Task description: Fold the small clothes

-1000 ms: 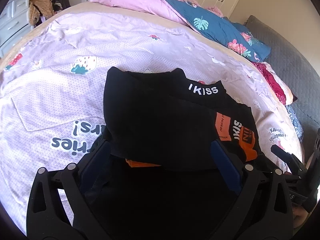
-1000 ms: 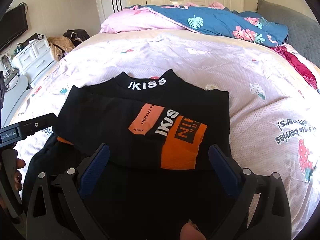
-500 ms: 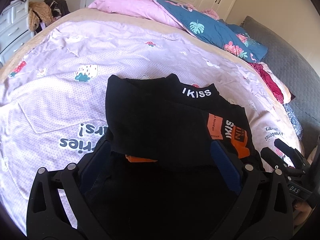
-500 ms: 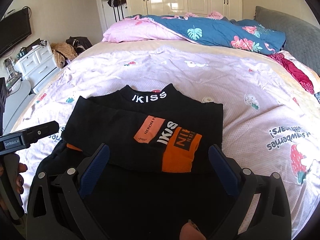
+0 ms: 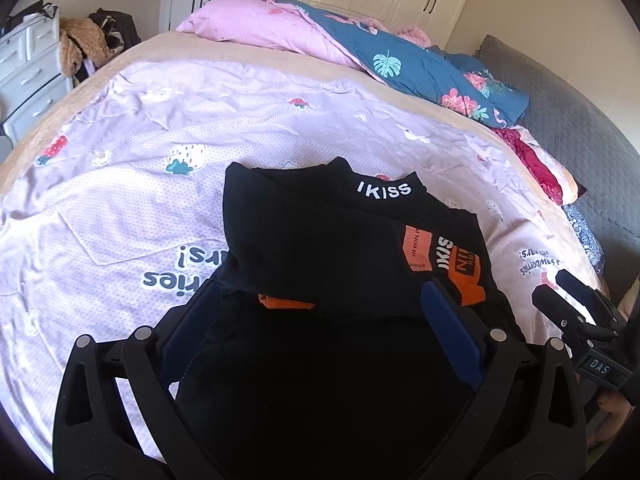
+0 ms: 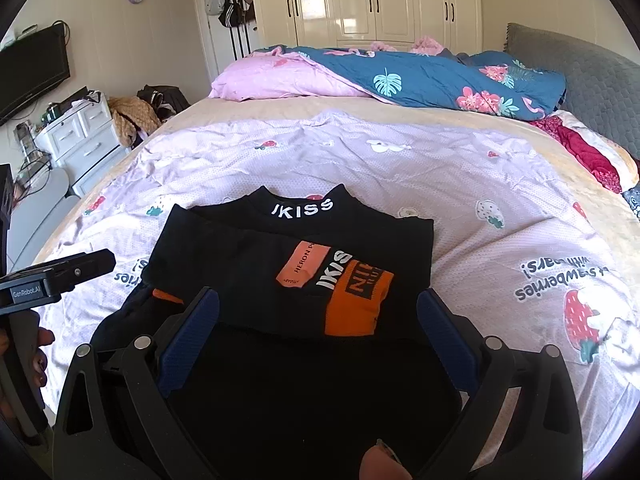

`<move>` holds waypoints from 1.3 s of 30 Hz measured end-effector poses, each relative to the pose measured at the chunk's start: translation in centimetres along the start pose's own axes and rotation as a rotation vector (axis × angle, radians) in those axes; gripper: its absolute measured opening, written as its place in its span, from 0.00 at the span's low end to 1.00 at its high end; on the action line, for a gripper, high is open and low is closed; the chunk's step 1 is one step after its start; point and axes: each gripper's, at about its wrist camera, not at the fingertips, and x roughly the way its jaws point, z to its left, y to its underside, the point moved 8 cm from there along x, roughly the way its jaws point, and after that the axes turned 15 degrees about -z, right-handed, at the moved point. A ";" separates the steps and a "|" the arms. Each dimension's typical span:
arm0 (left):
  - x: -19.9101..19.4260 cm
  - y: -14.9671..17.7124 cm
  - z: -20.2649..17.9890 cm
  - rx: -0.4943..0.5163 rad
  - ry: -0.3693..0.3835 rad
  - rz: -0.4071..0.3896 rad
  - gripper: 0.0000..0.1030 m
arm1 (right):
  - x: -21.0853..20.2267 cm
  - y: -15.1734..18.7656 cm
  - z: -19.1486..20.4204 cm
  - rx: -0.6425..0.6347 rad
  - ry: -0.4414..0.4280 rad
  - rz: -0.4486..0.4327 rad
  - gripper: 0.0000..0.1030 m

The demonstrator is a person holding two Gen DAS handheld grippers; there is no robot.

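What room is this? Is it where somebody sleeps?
Yes, most likely a bedroom in a home. A big bed with a strawberry-print sheet fills the view, a blue flowered quilt is piled at its far side, and a tall white wardrobe stands against the wall.

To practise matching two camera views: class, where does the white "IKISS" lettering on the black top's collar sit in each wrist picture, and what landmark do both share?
Left wrist view: the IKISS collar lettering sits just right of centre, above the middle, at the black top's far edge.
Right wrist view: the lettering is near centre, slightly left.
Shared landmark: the teal leaf print on the blue quilt.
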 end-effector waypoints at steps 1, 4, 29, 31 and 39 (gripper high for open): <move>-0.2 -0.1 0.0 -0.002 0.001 -0.005 0.91 | -0.3 -0.1 0.0 -0.001 -0.001 -0.003 0.96; -1.0 -0.2 0.0 0.002 -0.001 -0.015 0.91 | -1.2 -0.2 0.1 -0.007 -0.002 -0.012 0.96; -5.0 2.5 1.1 0.049 -0.038 -0.011 0.91 | -6.3 2.9 0.2 -0.044 0.000 0.015 0.96; -5.2 2.9 1.3 0.048 -0.038 -0.006 0.91 | -6.5 3.2 0.2 -0.048 0.001 0.021 0.96; -6.0 4.3 2.7 0.048 -0.061 0.015 0.91 | -7.2 5.1 0.2 -0.068 0.000 0.053 0.96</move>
